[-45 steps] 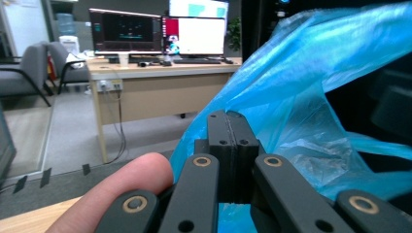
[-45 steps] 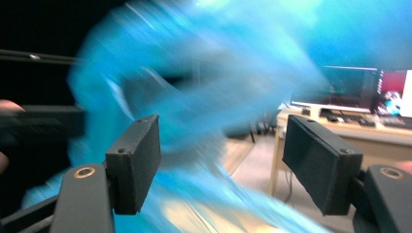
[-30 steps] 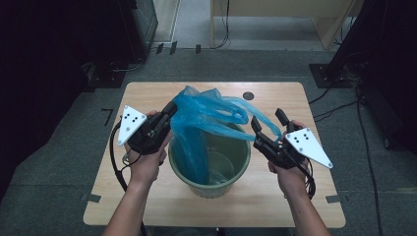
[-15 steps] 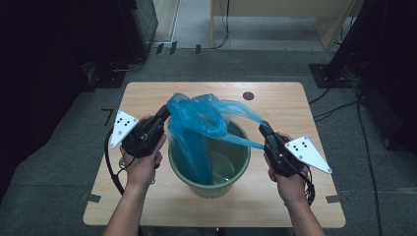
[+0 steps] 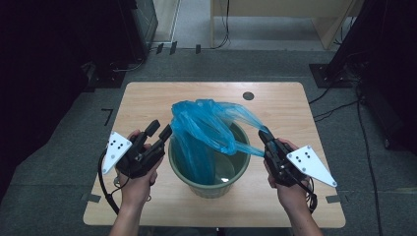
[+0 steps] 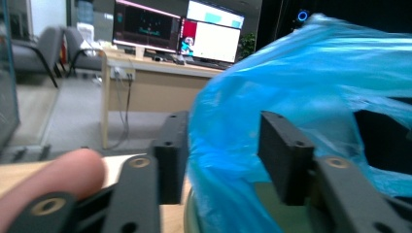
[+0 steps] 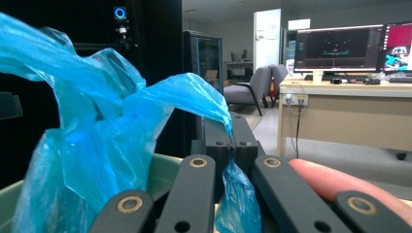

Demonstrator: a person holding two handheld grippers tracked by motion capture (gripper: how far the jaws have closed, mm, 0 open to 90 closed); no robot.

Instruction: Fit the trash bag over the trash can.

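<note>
Nearest the table's front edge, the left gripper [image 5: 158, 132] and the right gripper [image 5: 266, 138] are each held in one hand, black jointed jaws forward, a grey three-cornered plate on top of each. Between them, close to the front edge and roughly central, stands a round, smooth-walled green plastic bin [image 5: 206, 187]. A thin, crinkled, translucent blue plastic bag [image 5: 206, 128] hangs partly inside the bin and billows loosely above its rim.

The right gripper's jaws are closed tight on a stretched corner of the bag [image 7: 223, 121], pulled taut out over the bin's right side; a pinched tail of film hangs below the jaws in the right gripper view. The left gripper's jaws stand apart at the bin's left rim. In the left gripper view [image 6: 223, 155] a fold of the bag [image 6: 291, 87] bulges between them, not clamped.

The table [image 5: 147, 103] is light wood-grain, rectangular with rounded corners, with a dark round hole [image 5: 248, 96] near its far edge. It stands on grey carpet. Beyond, the gripper views show a wooden desk [image 7: 340, 111] carrying lit monitors [image 7: 337, 48] and grey office chairs [image 7: 252, 87].
</note>
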